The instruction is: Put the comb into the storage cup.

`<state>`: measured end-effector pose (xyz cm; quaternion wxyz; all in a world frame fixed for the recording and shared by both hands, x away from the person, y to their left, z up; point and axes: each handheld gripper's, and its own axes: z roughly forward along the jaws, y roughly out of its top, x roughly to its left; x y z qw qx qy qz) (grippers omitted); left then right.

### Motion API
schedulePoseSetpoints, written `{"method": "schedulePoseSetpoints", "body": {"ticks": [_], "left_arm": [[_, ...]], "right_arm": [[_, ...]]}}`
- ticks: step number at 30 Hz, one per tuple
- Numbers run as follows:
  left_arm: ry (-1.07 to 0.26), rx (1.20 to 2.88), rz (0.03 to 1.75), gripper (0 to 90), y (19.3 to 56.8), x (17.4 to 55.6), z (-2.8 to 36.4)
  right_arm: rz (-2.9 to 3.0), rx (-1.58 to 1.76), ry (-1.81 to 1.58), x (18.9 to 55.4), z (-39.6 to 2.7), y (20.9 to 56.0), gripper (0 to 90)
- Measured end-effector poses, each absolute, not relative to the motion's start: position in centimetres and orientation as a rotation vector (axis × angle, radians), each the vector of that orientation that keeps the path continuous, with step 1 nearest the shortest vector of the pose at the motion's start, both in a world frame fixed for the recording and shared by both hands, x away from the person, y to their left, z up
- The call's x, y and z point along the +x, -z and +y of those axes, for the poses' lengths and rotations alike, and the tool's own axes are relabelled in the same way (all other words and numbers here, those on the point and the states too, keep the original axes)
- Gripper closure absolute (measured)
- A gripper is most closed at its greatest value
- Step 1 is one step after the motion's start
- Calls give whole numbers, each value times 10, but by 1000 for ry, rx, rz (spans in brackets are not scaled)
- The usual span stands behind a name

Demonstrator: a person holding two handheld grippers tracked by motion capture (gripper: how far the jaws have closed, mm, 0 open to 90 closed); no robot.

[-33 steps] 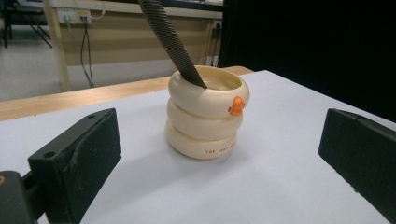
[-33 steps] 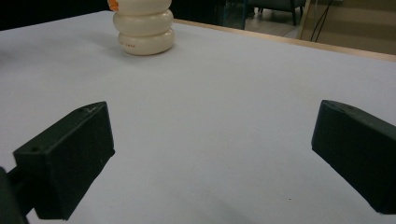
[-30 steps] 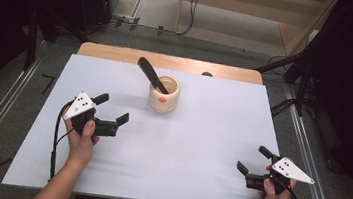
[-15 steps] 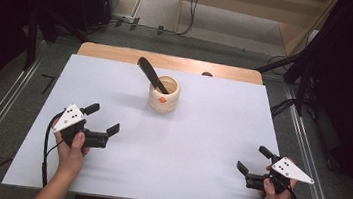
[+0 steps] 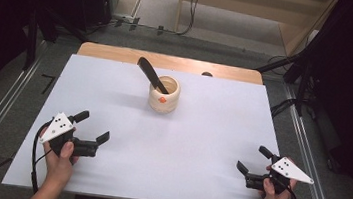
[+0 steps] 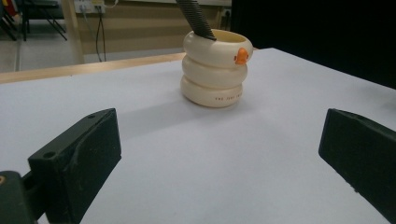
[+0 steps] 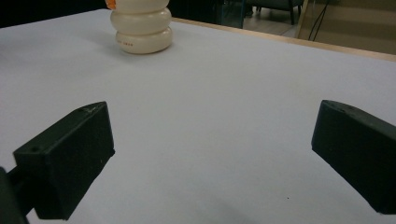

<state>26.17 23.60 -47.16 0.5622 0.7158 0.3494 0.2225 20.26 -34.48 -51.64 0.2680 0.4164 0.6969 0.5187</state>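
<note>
Your left gripper [image 5: 93, 127] has drawn back toward you over the last second: it was up nearer the cream ringed pot [image 5: 164, 94] and now sits low at the near left of the white sheet [image 5: 199, 147], well apart from the pot. Its jaws stand wide apart with nothing between them, and in the left gripper view they frame the pot [image 6: 215, 74] from a distance. Your right gripper [image 5: 253, 161] has not moved; it rests at the near right, jaws also spread and empty, with the base of the pot [image 7: 142, 28] far off in its own view.

The pot stands upright toward the far middle of the sheet, and the dark file [image 5: 151, 74] leans out of its mouth toward the far left. An orange mark [image 5: 163, 99] faces your side.

With both grippers pulled back, open and empty while the file sits in the pot, this looks like the work being finished and you settling to rest, rather than a new reach
</note>
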Motion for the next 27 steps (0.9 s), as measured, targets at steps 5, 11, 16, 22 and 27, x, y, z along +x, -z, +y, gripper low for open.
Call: {"method": "schedulePoseSetpoints", "body": {"ticks": [5, 11, 16, 22, 27], "left_arm": [[-530, 1686, 831, 0, 474, 257, 243], [-531, 1681, 843, 0, 477, 252, 252], [-539, 1682, 857, 0, 478, 247, 262], [-554, 1680, 884, 0, 481, 241, 276], [-585, 1692, 904, 0, 482, 238, 286]], "right_arm": [[1880, 1122, -1399, 203, -345, 516, 0], [1882, 1122, -1396, 203, -345, 516, 0], [1881, 1120, -1398, 203, -345, 517, 0], [1882, 1120, -1404, 203, -346, 516, 0], [1882, 1117, -1409, 203, -347, 516, 0]]}}
